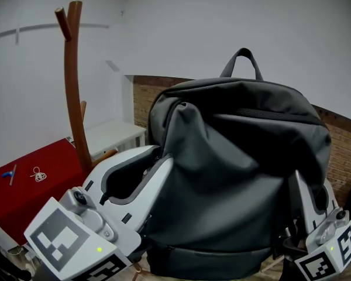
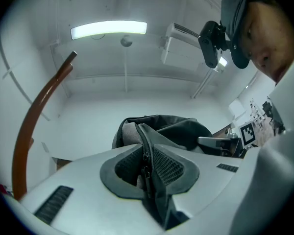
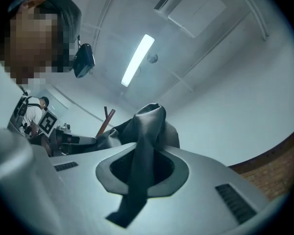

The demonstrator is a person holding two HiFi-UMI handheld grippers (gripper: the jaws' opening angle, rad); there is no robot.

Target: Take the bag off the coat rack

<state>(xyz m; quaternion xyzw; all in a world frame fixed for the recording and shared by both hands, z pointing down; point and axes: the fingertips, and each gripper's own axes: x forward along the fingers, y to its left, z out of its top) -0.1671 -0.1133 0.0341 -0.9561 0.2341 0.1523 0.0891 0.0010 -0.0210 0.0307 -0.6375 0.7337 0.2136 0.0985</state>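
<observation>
Head view: backpack [image 1: 240, 157] held up between both claws, right of wooden coat rack [image 1: 74, 86] and apart from it. Top handle [image 1: 241, 60] hangs on nothing. Left claw [image 1: 157, 160] set at bag's left side, right claw [image 1: 307, 189] at lower right. Red box [image 1: 41, 180] seen beside rack foot.

Left gripper view: left claw [image 2: 148, 168] clamped on zippered fold of backpack [image 2: 171, 129].

Right gripper view: right claw [image 3: 143, 168] clamped on grey fabric fold of backpack [image 3: 149, 126].
</observation>
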